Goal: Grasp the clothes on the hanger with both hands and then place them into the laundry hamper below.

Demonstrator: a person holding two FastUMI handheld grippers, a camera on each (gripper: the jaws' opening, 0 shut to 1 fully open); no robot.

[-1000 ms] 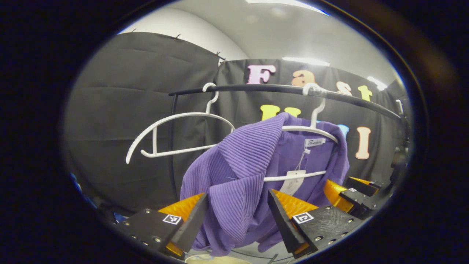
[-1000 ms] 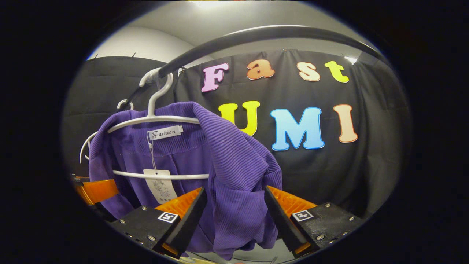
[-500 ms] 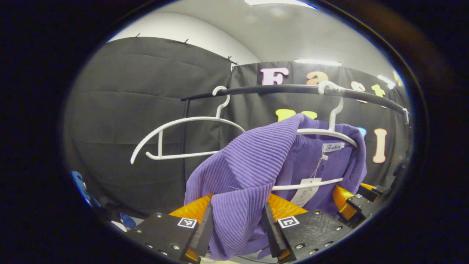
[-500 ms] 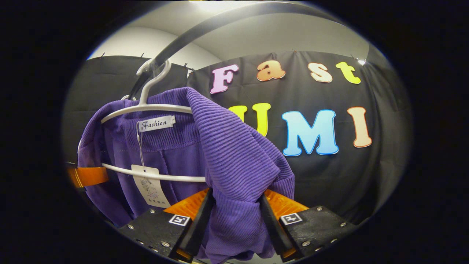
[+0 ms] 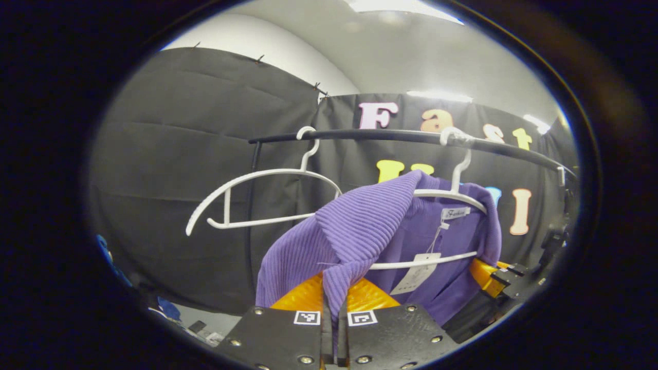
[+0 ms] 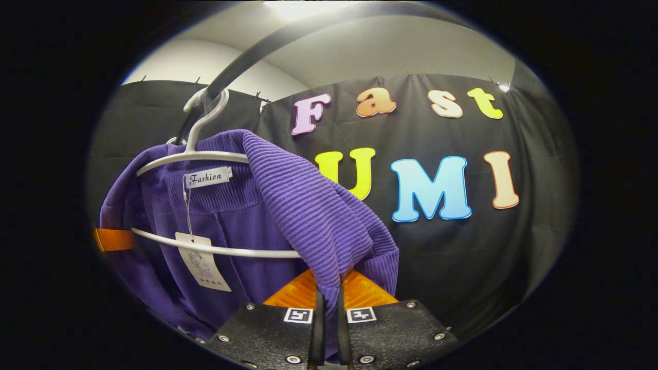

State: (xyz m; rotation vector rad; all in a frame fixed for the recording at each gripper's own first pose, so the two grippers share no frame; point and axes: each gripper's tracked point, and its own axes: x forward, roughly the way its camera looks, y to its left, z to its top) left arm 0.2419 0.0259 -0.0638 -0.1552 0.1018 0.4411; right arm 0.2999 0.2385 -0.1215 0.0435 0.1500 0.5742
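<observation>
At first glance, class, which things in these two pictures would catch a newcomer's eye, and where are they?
The ribbed purple garment stands out first, draped over a white hanger hooked on the black rail. Low in each view a hand-held gripper pinches a fold of it: the left hand-held gripper and the right hand-held gripper. An empty white hanger hangs beside it on the rail.

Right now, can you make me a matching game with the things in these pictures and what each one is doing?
Things:
1. purple garment
2. bare white hanger
3. paper tag
4. left claw

States:
A. hangs on the rail with nothing on it
B. dangles on a string from the collar
C. shut on a fold of cloth
D. draped over a white hanger

Pairs: 1-D, 2-A, 3-B, 4-C
</observation>
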